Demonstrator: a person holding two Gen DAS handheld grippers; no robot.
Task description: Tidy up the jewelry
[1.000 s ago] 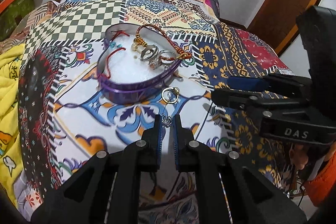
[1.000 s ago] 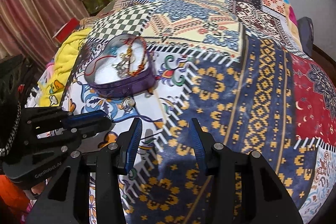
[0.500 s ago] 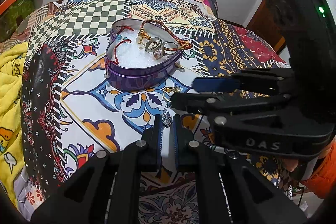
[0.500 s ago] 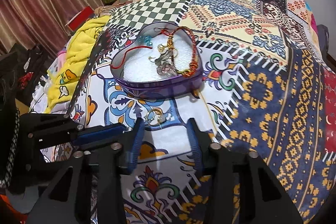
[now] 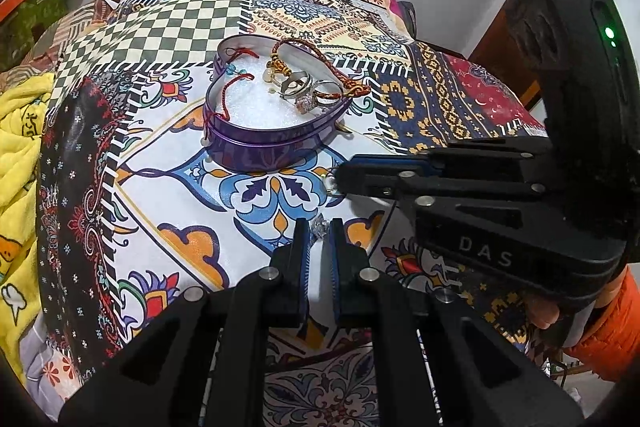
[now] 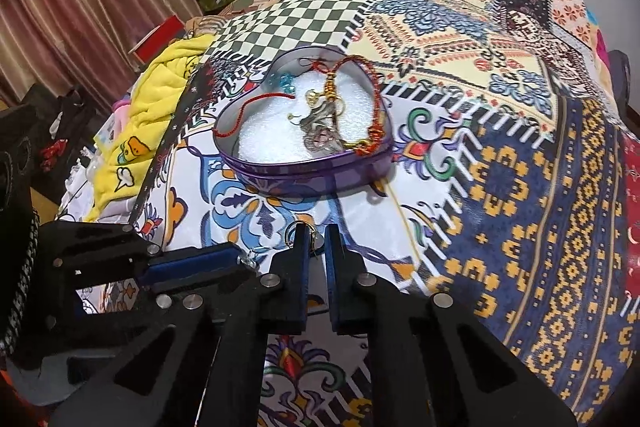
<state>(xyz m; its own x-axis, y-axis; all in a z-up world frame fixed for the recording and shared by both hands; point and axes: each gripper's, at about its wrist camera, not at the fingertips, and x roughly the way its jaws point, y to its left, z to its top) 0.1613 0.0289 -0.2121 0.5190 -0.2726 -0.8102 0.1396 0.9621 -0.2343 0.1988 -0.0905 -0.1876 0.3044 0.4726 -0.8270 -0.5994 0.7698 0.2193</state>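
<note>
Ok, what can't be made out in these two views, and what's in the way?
- Gold ring, right wrist view: half hidden by the right hand-held gripper; the left wrist view shows only a sliver.
- Silver charm, left wrist view: too small to identify, pinched in the left hand-held gripper.
- Rings in the heart tin: tangled, count unclear.
- Person: only an orange sleeve, cut off by the frame edge.

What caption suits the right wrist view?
Right claw closes on a gold ring near the heart-shaped purple tin of jewelry.
</note>
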